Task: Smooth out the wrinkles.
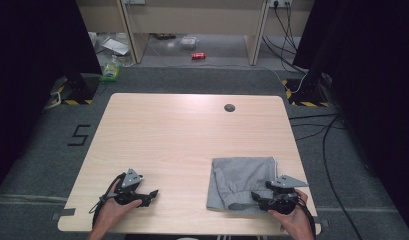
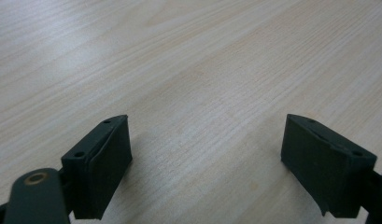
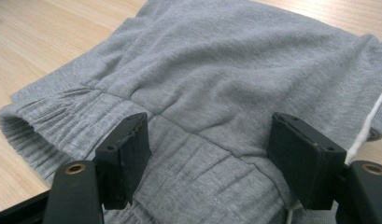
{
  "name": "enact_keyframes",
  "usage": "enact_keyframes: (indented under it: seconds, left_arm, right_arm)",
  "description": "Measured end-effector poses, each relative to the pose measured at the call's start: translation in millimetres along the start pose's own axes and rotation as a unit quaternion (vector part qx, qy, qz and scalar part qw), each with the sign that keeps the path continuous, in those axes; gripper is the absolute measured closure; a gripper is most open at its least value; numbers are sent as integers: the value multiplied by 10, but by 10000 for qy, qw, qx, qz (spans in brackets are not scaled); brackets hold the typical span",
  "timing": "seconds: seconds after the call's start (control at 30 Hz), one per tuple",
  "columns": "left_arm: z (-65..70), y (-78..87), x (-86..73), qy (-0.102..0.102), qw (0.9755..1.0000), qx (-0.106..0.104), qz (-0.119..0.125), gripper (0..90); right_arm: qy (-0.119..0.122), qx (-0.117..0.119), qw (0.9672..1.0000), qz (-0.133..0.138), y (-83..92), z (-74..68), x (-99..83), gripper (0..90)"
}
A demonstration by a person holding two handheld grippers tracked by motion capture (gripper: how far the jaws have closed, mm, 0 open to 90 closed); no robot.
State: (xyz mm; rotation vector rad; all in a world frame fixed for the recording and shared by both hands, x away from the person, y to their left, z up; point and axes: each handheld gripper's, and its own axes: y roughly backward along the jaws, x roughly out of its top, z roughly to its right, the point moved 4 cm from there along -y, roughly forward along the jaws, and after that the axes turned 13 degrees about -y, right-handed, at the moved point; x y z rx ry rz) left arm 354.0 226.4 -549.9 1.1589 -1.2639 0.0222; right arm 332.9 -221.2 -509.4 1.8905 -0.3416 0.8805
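Note:
A folded grey sweat garment (image 1: 242, 175) lies on the near right part of the light wood table (image 1: 182, 135). In the right gripper view its ribbed waistband (image 3: 62, 121) faces me, and a white drawstring (image 3: 371, 121) runs along its right side. My right gripper (image 1: 256, 196) rests on the garment's near right corner and points left. It (image 3: 207, 119) is open, with the cloth lying under and between its jaws, not pinched. At the near left my left gripper (image 1: 153, 195) stands open (image 2: 203, 121) over bare wood (image 2: 179, 56).
A dark round grommet (image 1: 229, 107) sits near the table's far edge. On the floor beyond are a red can (image 1: 198, 56), a green bottle (image 1: 111, 70), cables (image 1: 327, 150) at the right, and two stand bases with hazard tape (image 1: 72, 92).

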Motion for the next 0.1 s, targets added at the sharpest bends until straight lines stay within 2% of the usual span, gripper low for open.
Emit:
enact_keyframes:
  seconds: [0.1]
  left_arm:
    - [0, 0, 0, 0, 10000, 0, 0, 152]
  right_arm:
    - [-13, 15, 10000, 20, 2, 0, 2, 298]
